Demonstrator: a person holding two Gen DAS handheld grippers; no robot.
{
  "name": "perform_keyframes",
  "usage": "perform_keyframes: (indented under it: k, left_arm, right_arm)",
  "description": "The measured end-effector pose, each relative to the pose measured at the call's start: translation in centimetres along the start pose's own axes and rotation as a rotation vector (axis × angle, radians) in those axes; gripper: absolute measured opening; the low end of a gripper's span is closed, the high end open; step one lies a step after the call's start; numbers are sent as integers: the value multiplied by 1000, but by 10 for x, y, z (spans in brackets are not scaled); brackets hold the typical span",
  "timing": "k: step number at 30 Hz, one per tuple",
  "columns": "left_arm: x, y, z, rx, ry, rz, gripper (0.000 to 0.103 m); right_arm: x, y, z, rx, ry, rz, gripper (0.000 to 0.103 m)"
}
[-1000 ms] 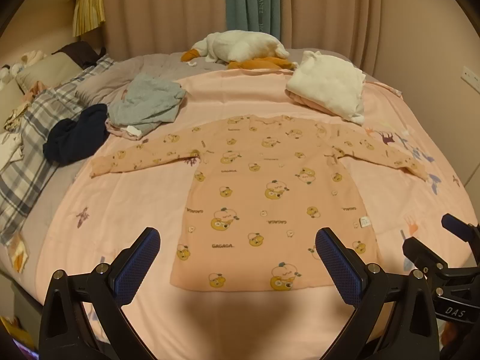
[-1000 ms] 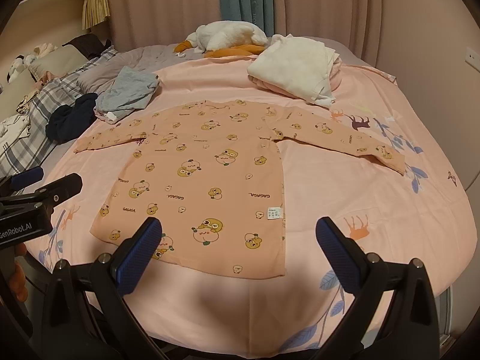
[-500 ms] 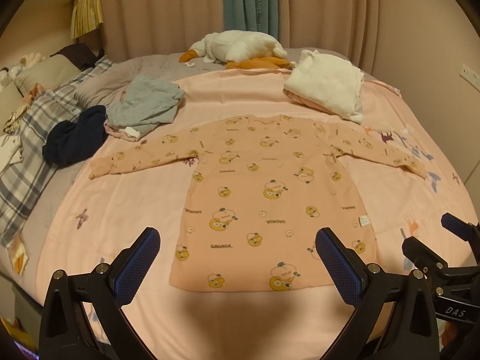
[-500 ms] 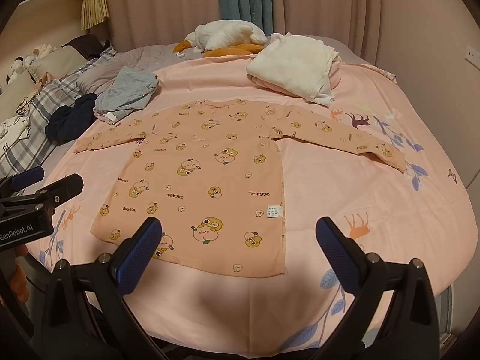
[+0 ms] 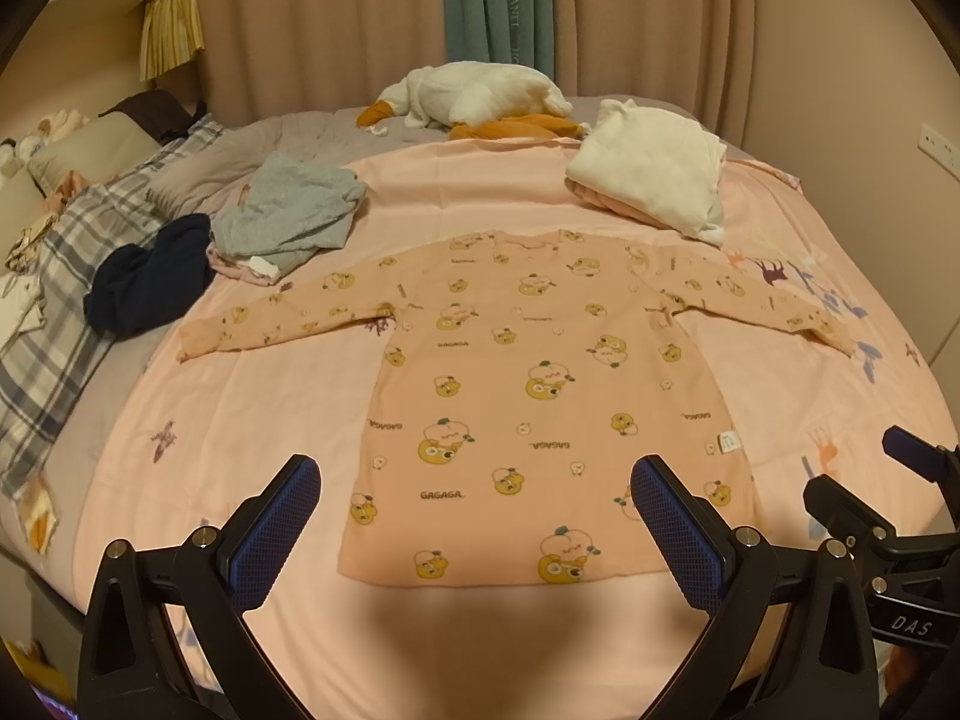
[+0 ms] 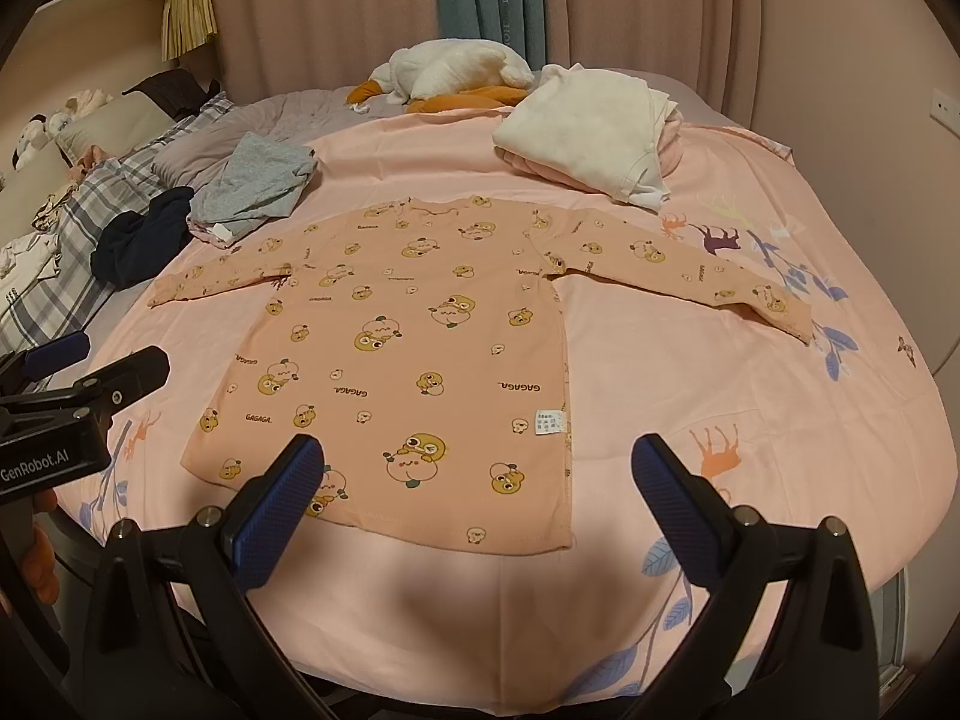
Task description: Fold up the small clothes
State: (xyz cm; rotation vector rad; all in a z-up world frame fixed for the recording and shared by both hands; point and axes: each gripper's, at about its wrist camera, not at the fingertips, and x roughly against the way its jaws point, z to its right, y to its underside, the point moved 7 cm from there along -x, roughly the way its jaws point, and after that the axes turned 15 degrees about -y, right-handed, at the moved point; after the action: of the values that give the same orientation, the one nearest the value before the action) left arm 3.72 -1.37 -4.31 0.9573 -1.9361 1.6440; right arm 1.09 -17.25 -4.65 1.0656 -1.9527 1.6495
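A small pink long-sleeved shirt (image 5: 528, 396) with bear prints lies flat on the pink bed sheet (image 5: 252, 420), sleeves spread to both sides, hem toward me. It also shows in the right wrist view (image 6: 408, 348). My left gripper (image 5: 474, 516) is open and empty, above the hem near the bed's front edge. My right gripper (image 6: 480, 504) is open and empty, over the hem's right corner. The right gripper shows at the right edge of the left wrist view (image 5: 900, 516); the left gripper shows at the left of the right wrist view (image 6: 72, 384).
A folded white and pink pile (image 5: 654, 180) lies behind the shirt at the right. Grey clothes (image 5: 288, 216) and a dark garment (image 5: 150, 282) lie at the left. A plush goose (image 5: 474, 96) lies at the back. A plaid blanket (image 5: 48, 312) covers the left side.
Both grippers have drifted very slightly; the view shifts a little. The shirt has not moved and both grippers stay open.
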Motion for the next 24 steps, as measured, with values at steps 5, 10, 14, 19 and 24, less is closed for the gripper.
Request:
perform_keyframes:
  k: [5, 10, 14, 19, 24]
  left_arm:
    - [0, 0, 1, -1, 0, 0, 102]
    - [0, 1, 1, -1, 1, -1, 102]
    - [0, 0, 5, -7, 0, 0, 102]
    - [-4, 0, 8, -11, 9, -4, 102]
    - [-29, -10, 19, -16, 28, -11, 102]
  right_arm:
    - [0, 0, 0, 4, -3, 0, 103]
    - [0, 0, 0, 4, -3, -1, 103]
    - [-1, 1, -1, 1, -2, -1, 103]
    - [-4, 3, 2, -20, -12, 4, 103]
    - [-19, -1, 17, -98, -89, 11, 103]
